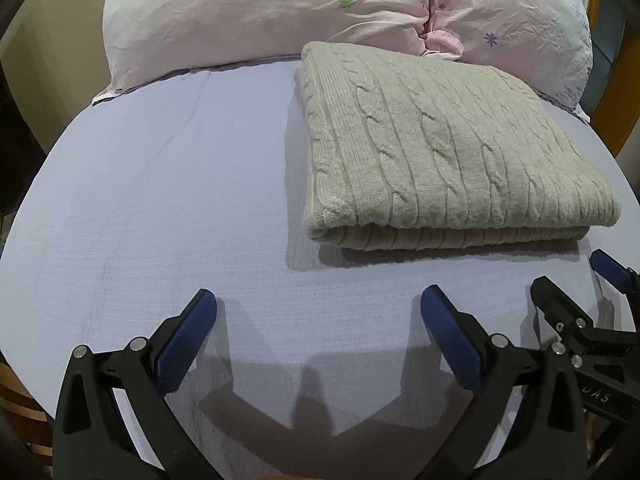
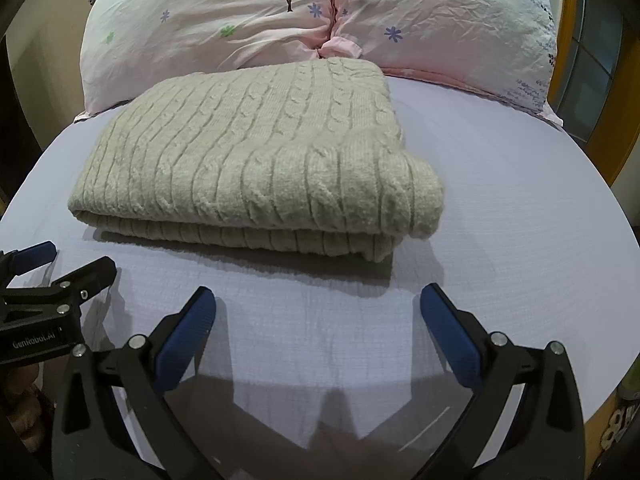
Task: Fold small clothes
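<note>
A beige cable-knit sweater (image 1: 432, 148) lies folded into a thick rectangle on the lavender bed sheet (image 1: 160, 200); it also shows in the right wrist view (image 2: 256, 160). My left gripper (image 1: 318, 300) is open and empty, hovering over bare sheet in front of the sweater's near left corner. My right gripper (image 2: 318, 300) is open and empty, just in front of the sweater's near right corner. The right gripper also shows at the left wrist view's right edge (image 1: 576, 280), and the left gripper shows at the right wrist view's left edge (image 2: 68, 264).
Pink floral pillows (image 1: 280, 12) (image 2: 280, 16) lie along the head of the bed behind the sweater. A wooden bed frame (image 2: 572, 20) runs along the right side. The sheet (image 2: 520, 220) stretches left and right of the sweater.
</note>
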### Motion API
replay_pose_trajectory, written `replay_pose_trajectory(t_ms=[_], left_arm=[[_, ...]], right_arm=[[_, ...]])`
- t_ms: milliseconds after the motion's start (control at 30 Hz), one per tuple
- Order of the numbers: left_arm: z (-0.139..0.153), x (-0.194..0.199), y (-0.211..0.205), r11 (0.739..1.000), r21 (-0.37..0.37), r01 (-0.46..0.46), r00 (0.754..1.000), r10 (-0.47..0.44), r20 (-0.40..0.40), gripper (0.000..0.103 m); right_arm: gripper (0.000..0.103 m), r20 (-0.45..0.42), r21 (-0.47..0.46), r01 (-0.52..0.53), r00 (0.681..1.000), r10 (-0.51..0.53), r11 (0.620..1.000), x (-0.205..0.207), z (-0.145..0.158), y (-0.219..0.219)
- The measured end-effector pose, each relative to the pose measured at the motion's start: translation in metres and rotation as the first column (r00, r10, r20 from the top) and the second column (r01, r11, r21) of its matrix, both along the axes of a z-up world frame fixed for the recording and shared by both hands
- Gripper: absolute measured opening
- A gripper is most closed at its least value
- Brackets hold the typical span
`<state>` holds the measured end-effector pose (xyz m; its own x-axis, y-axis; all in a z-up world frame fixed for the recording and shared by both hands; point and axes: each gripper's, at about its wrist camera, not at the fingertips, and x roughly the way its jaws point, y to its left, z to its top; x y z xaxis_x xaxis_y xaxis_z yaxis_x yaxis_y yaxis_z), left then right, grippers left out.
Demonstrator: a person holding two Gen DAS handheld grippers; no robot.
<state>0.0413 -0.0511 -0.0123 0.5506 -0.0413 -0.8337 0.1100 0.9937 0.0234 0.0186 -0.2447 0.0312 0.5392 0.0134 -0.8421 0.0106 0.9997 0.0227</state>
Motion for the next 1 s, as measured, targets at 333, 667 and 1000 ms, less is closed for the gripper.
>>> replay_pose_trajectory(t_ms=[333,667,1000], left_arm=[[0.0000,-0.0005,-0.0009,1.000,0.000,-0.003,1.000,0.003,-0.001,0.102],[0.0001,-0.0004,-0.0007,1.000,0.000,-0.002,1.000,0.002,-0.001,0.102],[0.0001,-0.0003,-0.0009,1.000,0.000,-0.003,1.000,0.003,-0.001,0.102]], right_arm=[[0.101,-0.006,0.000,0.006,1.000,-0.006,1.000,0.0006,-0.0004,0.0002],[0.101,-0.021,-0.005,0.030,0.999,-0.030,1.000,0.0029,0.0002,0.0015],[0.101,-0.020,-0.005,0.031,0.999,-0.031,1.000,0.0026,0.0002,0.0019]])
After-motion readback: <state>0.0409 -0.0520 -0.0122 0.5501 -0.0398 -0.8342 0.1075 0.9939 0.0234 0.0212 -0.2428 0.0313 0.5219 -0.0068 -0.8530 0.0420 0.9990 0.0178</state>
